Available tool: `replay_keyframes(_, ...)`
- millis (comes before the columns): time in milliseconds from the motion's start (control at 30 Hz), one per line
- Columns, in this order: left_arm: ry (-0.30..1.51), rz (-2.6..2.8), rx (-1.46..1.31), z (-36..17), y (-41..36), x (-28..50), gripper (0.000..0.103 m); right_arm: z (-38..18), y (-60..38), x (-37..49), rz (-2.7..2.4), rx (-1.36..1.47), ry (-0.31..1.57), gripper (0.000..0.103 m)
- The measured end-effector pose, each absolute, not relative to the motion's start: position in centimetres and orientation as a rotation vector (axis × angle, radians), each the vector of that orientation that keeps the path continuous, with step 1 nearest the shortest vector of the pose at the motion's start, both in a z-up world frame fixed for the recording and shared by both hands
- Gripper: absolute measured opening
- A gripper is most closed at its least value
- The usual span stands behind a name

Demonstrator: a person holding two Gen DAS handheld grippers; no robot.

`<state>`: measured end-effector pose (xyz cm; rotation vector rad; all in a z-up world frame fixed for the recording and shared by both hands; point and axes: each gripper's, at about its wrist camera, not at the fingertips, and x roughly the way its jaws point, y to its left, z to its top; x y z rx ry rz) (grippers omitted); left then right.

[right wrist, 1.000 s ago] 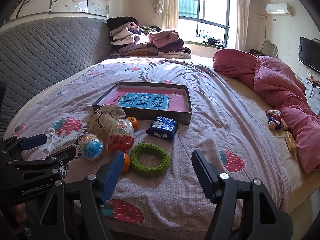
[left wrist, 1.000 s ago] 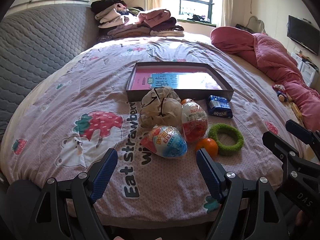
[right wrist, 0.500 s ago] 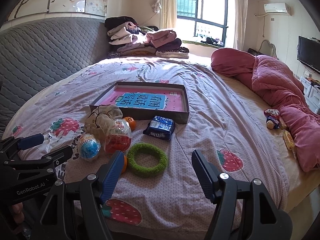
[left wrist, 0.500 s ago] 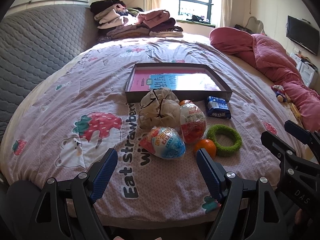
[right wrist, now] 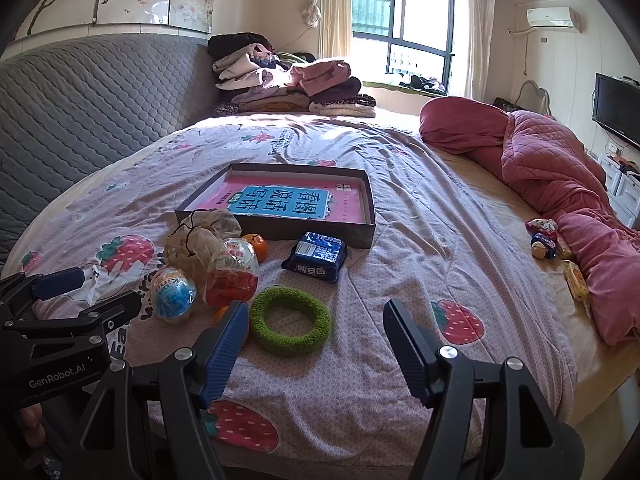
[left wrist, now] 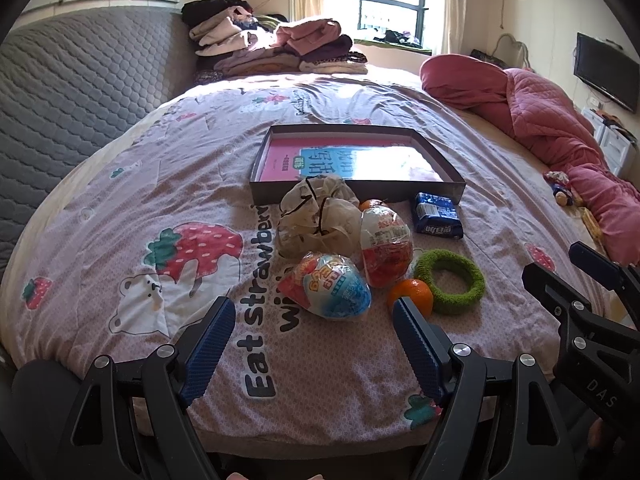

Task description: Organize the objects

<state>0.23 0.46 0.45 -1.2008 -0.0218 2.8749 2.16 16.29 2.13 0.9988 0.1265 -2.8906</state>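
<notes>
Left wrist view
Bedroom: a wide bed is seen, covered with a pink strawberry-print sheet, a grey quilted headboard at the left and folded clothes stacked at the far end under the window.
Tray: a shallow dark box with a pink and blue book inside is laid flat mid-bed.
Cluster: a crumpled beige bag is found just in front of the box; a red egg toy is pressed against its right side, and a blue egg toy is lying nearer the camera.
Fruit: one orange is seen touching the green ring; a second orange is half hidden behind the red egg.
Packet: a blue snack pack is placed beside the box's near right corner.
Left gripper: the blue-padded fingers are spread wide, nothing held, hovering at the bed's near edge.
Right gripper: only its side is caught at the right; the gap cannot be judged from this side.

Right wrist view
Bedding: a rolled pink quilt is seen along the right side, a small toy beside it.
Right gripper: fingers are held wide open and empty, the green ring lying just ahead of the left one.
Objects: the snack pack, red egg toy, blue egg toy and beige bag are all resting on the sheet outside the box.
Left gripper: seen from the side at the left edge, fingers apart.
</notes>
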Motion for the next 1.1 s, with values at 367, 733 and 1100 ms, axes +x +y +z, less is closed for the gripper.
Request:
replay_keyframes(367, -0.023, 2.838, -1.237, -0.8, 0.7, -0.5, 0.082, 1.2, 16.4, 1.5, -2.882, 1.034, 0.129, 0.069)
replay_keyframes(733, -0.03, 2.813, -1.279, -2.2, 0.5, -1.4, 0.082, -0.4, 16.3, 0.5, -2.853, 1.097, 0.136, 0.069)
replay_keyframes(1100, -0.018, 2.794, -1.302, -3.4, 0.7, -2.3, 0.082, -1.7, 16.5, -0.5, -2.841, 1.148, 0.125, 0.069)
